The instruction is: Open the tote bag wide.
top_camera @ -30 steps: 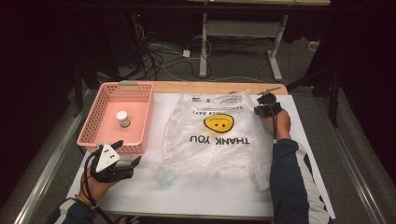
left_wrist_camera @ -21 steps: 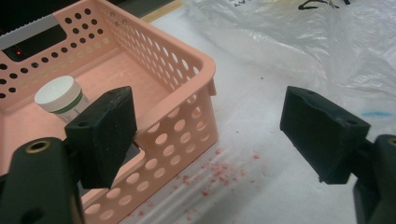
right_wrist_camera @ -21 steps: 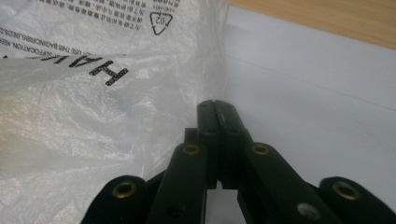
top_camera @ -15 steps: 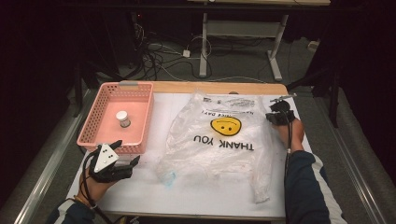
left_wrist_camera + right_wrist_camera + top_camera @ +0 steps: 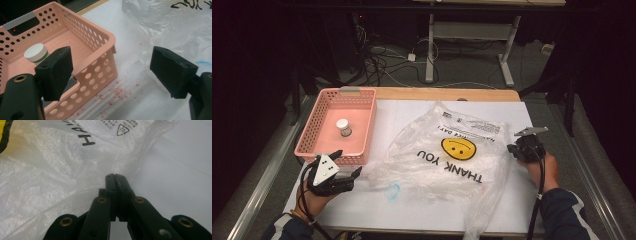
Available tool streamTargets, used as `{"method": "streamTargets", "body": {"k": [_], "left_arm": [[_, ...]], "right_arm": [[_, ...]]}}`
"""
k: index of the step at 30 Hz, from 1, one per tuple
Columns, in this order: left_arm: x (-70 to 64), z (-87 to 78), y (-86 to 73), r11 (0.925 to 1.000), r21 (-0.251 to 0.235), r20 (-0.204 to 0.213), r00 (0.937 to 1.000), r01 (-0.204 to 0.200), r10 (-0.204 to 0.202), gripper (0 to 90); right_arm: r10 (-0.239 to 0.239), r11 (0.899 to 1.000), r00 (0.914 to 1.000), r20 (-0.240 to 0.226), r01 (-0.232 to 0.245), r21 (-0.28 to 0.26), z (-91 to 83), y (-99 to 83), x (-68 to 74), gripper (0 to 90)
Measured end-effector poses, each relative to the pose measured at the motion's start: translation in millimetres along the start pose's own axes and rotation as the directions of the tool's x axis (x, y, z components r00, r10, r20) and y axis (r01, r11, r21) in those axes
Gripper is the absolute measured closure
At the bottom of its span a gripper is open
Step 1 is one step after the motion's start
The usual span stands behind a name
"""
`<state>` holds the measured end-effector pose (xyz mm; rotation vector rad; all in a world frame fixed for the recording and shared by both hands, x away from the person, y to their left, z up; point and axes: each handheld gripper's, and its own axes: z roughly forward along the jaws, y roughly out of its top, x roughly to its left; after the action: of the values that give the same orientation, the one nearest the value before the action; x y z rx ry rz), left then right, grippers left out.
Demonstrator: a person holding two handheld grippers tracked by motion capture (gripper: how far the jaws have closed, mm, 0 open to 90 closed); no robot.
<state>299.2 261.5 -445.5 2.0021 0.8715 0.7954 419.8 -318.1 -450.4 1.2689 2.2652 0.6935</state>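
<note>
A clear plastic bag (image 5: 447,165) printed with a yellow smiley and "THANK YOU" lies crumpled on the white table. My right gripper (image 5: 514,148) is at the bag's right edge. In the right gripper view its jaws (image 5: 116,176) are pressed together, pinching a fold of the bag's film (image 5: 50,170). My left gripper (image 5: 348,162) rests open at the near left, by the near corner of a pink perforated basket (image 5: 309,135). Nothing is between its pads (image 5: 57,70). A small white-capped jar (image 5: 343,126) stands inside the basket (image 5: 100,67).
Pink crumbs (image 5: 117,92) are scattered on the table beside the basket. A blue ring mark (image 5: 392,190) shows near the bag's lower left edge. A wooden strip (image 5: 452,94) runs along the table's far edge, with cables and desk legs on the floor beyond.
My right gripper has moved from the bag's far right corner toward me and to the right, and the bag's right side has shifted with it. The left gripper has stayed put.
</note>
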Motion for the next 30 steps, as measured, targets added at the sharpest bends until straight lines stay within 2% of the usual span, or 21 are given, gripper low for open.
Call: {"method": "streamTargets", "body": {"k": [5,8,9,10,12,13,14,16,19,20,21,22,23,24,25,26,27,28,29,30], "left_arm": [[-1.0,1.5,0.6,1.0,0.004,0.006,1.0,-0.006,0.006,18.1],[-1.3,2.2,1.5,0.9999,0.004,0.006,0.9999,-0.011,0.011,18.1],[-1.2,2.5,1.7,0.9999,0.005,0.005,0.9999,-0.013,0.013,18.1],[-1.2,2.5,1.7,0.9999,0.005,0.005,0.9999,-0.013,0.013,18.1],[-1.5,3.0,2.0,0.9999,0.004,0.006,0.9999,-0.012,0.012,18.1],[-1.7,3.1,2.0,0.9999,0.004,0.007,0.9999,-0.012,0.012,18.1],[-1.9,3.4,1.9,0.9999,0.006,0.008,0.9999,-0.013,0.013,18.1],[-2.4,3.8,1.8,0.9998,0.009,0.009,0.9998,-0.016,0.016,18.1],[-2.9,3.9,1.7,0.9998,0.011,0.01,0.9998,-0.017,0.017,18.1],[-3.3,3.5,1.7,0.9998,0.011,0.008,0.9998,-0.017,0.017,18.1],[-3.3,3.5,1.7,0.9998,0.011,0.008,0.9998,-0.017,0.017,18.1],[-3.4,3.5,1.6,0.9998,0.012,0.007,0.9999,-0.015,0.015,18.1],[-3.4,3.5,1.6,0.9998,0.012,0.007,0.9999,-0.015,0.015,18.1],[-3.6,3.7,1.6,0.9998,0.013,0.006,0.9999,-0.015,0.015,18.1],[-3.9,4.0,1.5,0.9997,0.016,0.006,0.9999,-0.016,0.016,18.1],[-3.9,4.0,1.5,0.9997,0.016,0.006,0.9999,-0.016,0.016,18.1],[-4.1,4.5,1.6,0.9997,0.017,0.007,0.9998,-0.016,0.016,18.1],[-4.1,4.5,1.6,0.9997,0.017,0.007,0.9998,-0.016,0.016,18.1],[-4.1,4.5,1.5,0.9996,0.019,0.008,0.9998,-0.019,0.019,18.1],[-4.3,4.9,1.5,0.9997,0.019,0.007,0.9998,-0.018,0.018,18.1]], "right_arm": [[-0.034,0.999,0.9994,-0.003,0.034,-0.022,-18.4,-10.0,11.5,83.7],[-0.05,0.996,0.9985,0.02,0.052,-0.072,-35.2,-7.9,19.1,74.0],[-0.06,0.993,0.9979,0.023,0.062,-0.099,-41.2,-5.8,23.5,73.6],[-0.093,0.986,0.9954,0.021,0.095,-0.135,-49.3,-2.3,29.8,72.4],[-0.152,0.967,0.9881,-0.026,0.143,-0.209,-60.8,4.1,45.0,69.2],[-0.175,0.96,0.9833,-0.05,0.159,-0.229,-64.6,6.6,52.2,69.2],[-0.223,0.946,0.9694,-0.102,0.19,-0.263,-69.0,10.6,65.0,69.1],[-0.289,0.927,0.9431,-0.165,0.233,-0.293,-72.3,16.1,89.3,67.4],[-0.358,0.913,0.8997,-0.25,0.28,-0.298,-69.7,22.1,122.5,64.0],[-0.395,0.903,0.8735,-0.284,0.312,-0.297,-67.1,24.0,137.1,62.4],[-0.395,0.903,0.8735,-0.284,0.312,-0.297,-67.1,24.0,137.1,62.4],[-0.448,0.885,0.8294,-0.334,0.359,-0.296,-61.7,26.5,159.1,59.5],[-0.448,0.885,0.8294,-0.334,0.359,-0.296,-61.7,26.5,159.1,59.5],[-0.49,0.868,0.789,-0.371,0.401,-0.292,-54.9,28.3,177.8,57.0],[-0.495,0.867,0.7796,-0.384,0.414,-0.277,-51.3,28.7,187.0,56.8],[-0.513,0.858,0.7589,-0.401,0.436,-0.271,-46.7,29.1,193.7,56.2],[-0.525,0.851,0.7458,-0.41,0.457,-0.258,-42.3,29.2,199.6,55.3],[-0.536,0.844,0.7354,-0.415,0.474,-0.249,-37.5,29.3,204.5,54.5],[-0.536,0.844,0.7354,-0.415,0.474,-0.249,-37.5,29.3,204.5,54.5],[-0.547,0.835,0.7251,-0.419,0.505,-0.216,-28.8,29.5,212.1,54.1]]}}
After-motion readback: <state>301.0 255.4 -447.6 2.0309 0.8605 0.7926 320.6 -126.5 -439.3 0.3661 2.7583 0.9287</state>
